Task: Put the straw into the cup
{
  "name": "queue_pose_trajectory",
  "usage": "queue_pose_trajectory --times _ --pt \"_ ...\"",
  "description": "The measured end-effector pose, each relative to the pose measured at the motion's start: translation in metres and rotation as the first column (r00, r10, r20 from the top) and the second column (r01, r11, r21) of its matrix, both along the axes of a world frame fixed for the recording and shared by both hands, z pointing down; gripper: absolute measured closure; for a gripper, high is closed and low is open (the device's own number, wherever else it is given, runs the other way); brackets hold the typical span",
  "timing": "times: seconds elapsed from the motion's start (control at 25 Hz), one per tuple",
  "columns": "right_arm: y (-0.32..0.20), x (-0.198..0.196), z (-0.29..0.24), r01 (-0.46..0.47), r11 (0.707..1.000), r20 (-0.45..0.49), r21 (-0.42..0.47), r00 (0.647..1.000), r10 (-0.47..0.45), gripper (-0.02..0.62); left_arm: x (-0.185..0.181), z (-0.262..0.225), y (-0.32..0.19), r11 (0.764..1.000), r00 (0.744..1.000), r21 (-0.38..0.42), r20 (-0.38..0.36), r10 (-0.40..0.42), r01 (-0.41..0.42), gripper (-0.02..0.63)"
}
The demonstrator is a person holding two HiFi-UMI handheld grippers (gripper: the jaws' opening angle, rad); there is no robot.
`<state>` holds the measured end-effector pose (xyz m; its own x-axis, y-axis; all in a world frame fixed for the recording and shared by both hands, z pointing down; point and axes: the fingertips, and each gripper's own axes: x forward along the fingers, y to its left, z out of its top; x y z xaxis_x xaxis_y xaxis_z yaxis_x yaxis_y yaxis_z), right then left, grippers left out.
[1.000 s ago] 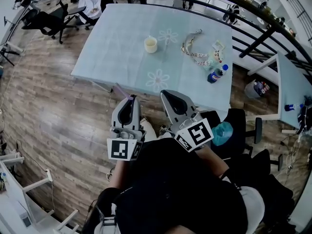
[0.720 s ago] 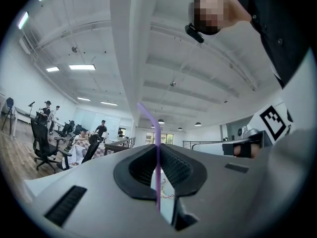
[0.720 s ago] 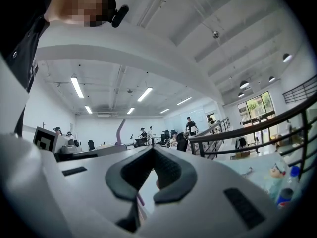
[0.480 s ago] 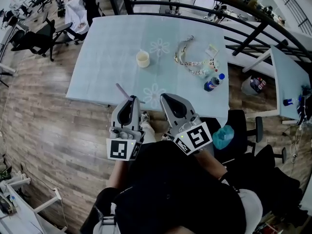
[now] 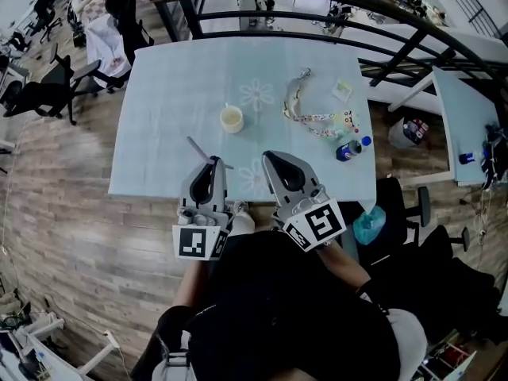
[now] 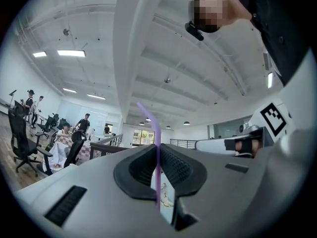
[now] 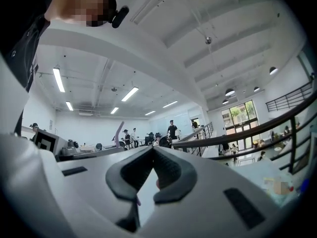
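Head view: both claws are held side by side over the near edge of the bench (image 5: 159,101), tips pointing toward its far side.

Left claw (image 5: 213,163): jaws clamped on the purple straw (image 5: 198,148). In the left gripper view the straw (image 6: 149,115) runs up between the dark pads (image 6: 141,167), and its upper part bends off to the left above the tips. In the head view its free end slants out ahead and to the left of the claw.

Right claw (image 5: 269,155): in the right gripper view its jaws (image 7: 152,150) meet at the tips, with nothing between them.

Cup (image 5: 231,118): pale, upright, mouth open, on the bench beyond the left claw. The straw tip is clear of it, not touching.

Other items on the bench: a patterned lanyard (image 5: 305,114) right of the cup, and a blue-capped bottle (image 5: 349,149) near the right edge.

The marker cubes (image 5: 198,242) sit at the rear of each claw, close to the person's dark sleeves.
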<state>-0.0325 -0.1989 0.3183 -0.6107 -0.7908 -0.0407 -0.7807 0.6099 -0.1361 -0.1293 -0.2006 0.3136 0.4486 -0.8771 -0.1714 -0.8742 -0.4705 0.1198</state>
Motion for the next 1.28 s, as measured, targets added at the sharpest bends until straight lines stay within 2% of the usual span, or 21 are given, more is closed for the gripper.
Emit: queue_pose_trajectory --times 0.12,0.24,0.52,0.76,1.04,1.28 --pt "-0.022 -0.011 0.000 -0.028 1.000 -0.012 -0.006 1.000 0.028 0.586 -0.013 0.005 -0.027 1.000 1.000 -0.007 0.005 0.015 -0.015 0.577" --pt "-0.042 -0.020 0.001 -0.056 0.998 -0.028 -0.014 0.998 0.055 0.586 -0.025 0.017 -0.053 0.998 0.999 -0.049 0.019 0.032 -0.031 0.577" --pt "-0.080 -0.037 0.012 -0.131 0.990 -0.068 -0.045 0.989 0.128 0.586 -0.039 0.036 -0.108 0.992 0.995 -0.081 -0.002 0.101 -0.101 0.577" --pt "-0.107 -0.040 0.022 -0.193 0.979 -0.097 -0.070 0.978 0.186 0.586 -0.040 0.054 -0.153 0.982 0.988 -0.107 -0.008 0.156 -0.156 0.577" --pt "-0.128 -0.039 0.036 -0.238 0.965 -0.123 -0.105 0.967 0.225 0.586 -0.036 0.075 -0.197 0.976 0.983 -0.121 -0.003 0.184 -0.183 0.577" --pt "-0.139 -0.036 0.049 -0.268 0.953 -0.144 -0.141 0.958 0.248 0.586 -0.029 0.114 -0.229 0.964 0.977 -0.174 0.035 0.210 -0.201 0.577"
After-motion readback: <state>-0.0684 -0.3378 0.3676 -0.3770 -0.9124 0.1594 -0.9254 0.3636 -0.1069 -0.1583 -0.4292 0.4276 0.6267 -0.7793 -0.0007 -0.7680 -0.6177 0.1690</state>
